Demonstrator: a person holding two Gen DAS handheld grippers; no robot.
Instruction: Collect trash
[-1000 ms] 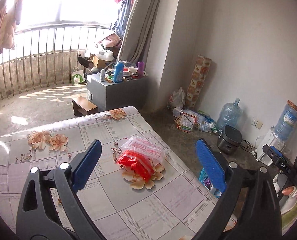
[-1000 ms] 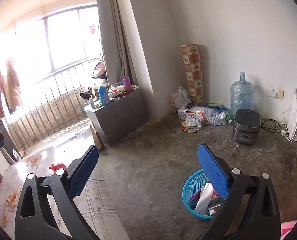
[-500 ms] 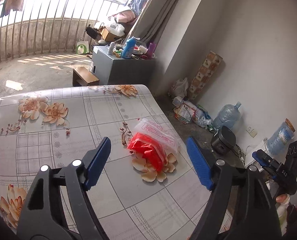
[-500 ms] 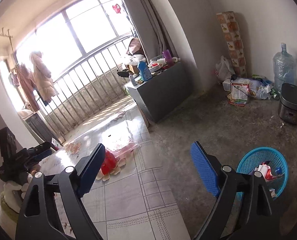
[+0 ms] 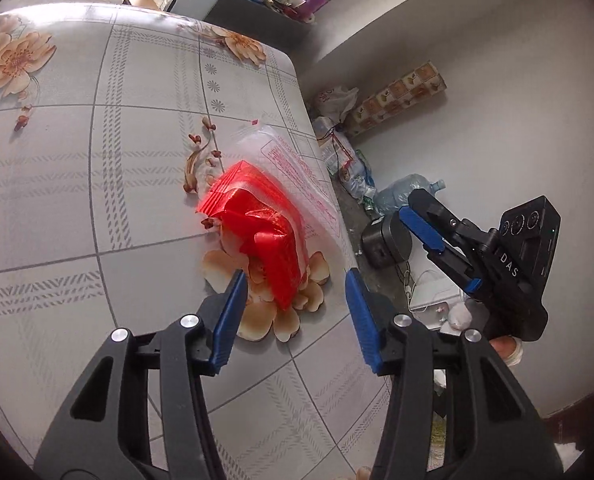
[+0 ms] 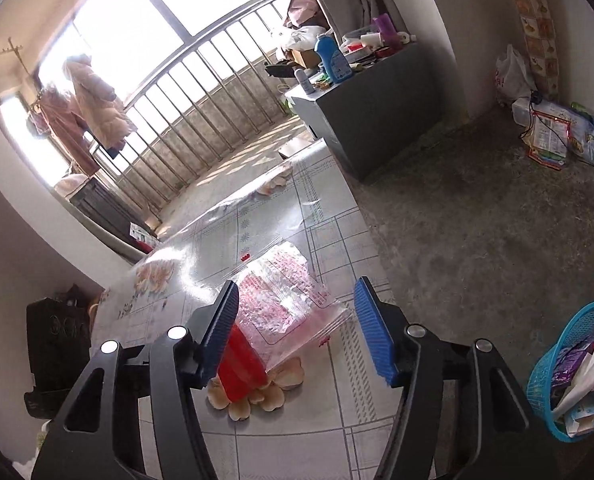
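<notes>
A crumpled red plastic bag (image 5: 265, 236) lies on the flowered tablecloth (image 5: 97, 184), partly on a clear bag with red print (image 5: 297, 172). My left gripper (image 5: 293, 296) hovers at the red bag's near end. Its jaws are closing, with the bag's tip just between the fingertips and untouched. In the right wrist view, my right gripper (image 6: 297, 300) comes in from the table's edge. Its jaws are also closing around the clear bag (image 6: 289, 300) without pressing it, and the red bag (image 6: 241, 364) lies under its left finger. The right gripper's black housing (image 5: 509, 276) shows beside the table.
A blue basket (image 6: 545, 368) holding paper and wrappers stands on the concrete floor to the right of the table. A grey cabinet (image 6: 381, 108) crowded with bottles stands beyond the table's far end. Bags, a water jug (image 5: 401, 192) and a rice cooker (image 5: 385, 240) line the wall.
Both grippers came down toward the bags on the table while their jaws narrowed. The right wrist view swung from the floor and basket onto the table.
</notes>
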